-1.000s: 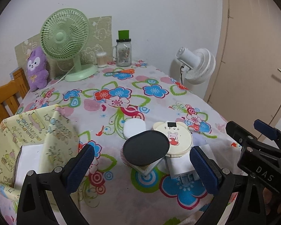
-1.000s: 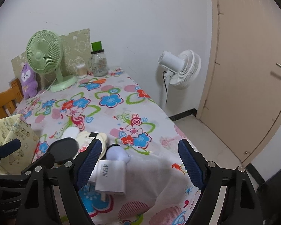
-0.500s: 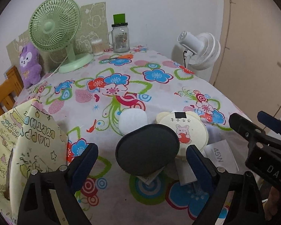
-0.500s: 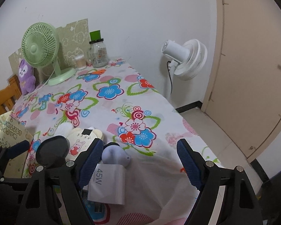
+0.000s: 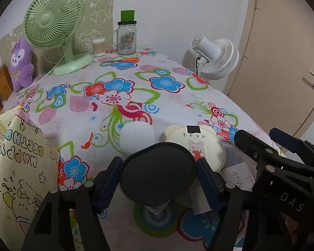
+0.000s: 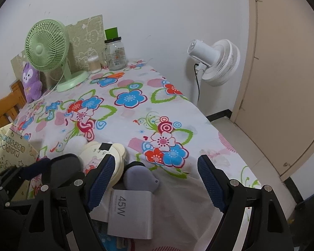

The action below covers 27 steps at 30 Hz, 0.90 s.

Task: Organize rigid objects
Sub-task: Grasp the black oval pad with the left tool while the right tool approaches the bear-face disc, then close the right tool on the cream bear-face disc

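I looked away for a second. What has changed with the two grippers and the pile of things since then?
The left gripper came down and forward and its jaws are closing around the dark oval case, pads at its sides. The right gripper stayed open, edging nearer the white charger. The pile stayed put.

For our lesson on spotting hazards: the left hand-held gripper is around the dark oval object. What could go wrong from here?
1. The left hand-held gripper is closing on the dark oval object, which seems propped on other items, so it may tip.
2. Lifting it could drag the cream bear-shaped case or the 45W charger beside it.
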Motion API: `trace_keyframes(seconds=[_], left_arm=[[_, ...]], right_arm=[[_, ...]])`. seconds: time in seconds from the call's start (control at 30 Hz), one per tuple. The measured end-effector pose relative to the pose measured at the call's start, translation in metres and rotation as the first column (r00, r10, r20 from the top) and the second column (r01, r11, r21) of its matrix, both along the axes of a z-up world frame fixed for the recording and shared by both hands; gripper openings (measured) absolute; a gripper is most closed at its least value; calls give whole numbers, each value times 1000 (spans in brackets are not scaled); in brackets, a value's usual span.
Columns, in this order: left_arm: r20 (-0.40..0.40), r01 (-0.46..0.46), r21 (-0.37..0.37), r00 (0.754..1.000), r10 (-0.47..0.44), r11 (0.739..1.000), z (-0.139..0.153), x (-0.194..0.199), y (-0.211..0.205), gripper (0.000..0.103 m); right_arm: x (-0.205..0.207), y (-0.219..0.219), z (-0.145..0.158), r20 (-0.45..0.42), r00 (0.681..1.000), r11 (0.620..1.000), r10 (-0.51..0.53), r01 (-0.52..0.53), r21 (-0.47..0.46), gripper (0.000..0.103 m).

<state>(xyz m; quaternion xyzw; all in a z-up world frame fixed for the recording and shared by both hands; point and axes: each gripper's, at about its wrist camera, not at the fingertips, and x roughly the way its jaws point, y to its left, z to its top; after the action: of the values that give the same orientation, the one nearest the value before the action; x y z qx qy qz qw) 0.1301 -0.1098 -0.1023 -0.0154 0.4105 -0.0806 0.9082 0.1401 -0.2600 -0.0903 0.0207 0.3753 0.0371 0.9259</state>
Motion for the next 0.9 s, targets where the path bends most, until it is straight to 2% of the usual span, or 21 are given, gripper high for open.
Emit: trace_keyframes(seconds=[0.13,0.37,0.9], left_arm=[[-4,-1,-15,1000,1,1000,1,-2,5,73],[30,-82,60,996,81,995,4,-7,23,73],[28,-89,90,996,86,992,-5,-5,34,73]], right_arm=[[1,6,1,-4,1000,1000,9,-9,-4,84],[2,22,2,-11,999,999,39,-39,-10,84],[21,64,-11,-85,987,990,135,-137,-17,84]])
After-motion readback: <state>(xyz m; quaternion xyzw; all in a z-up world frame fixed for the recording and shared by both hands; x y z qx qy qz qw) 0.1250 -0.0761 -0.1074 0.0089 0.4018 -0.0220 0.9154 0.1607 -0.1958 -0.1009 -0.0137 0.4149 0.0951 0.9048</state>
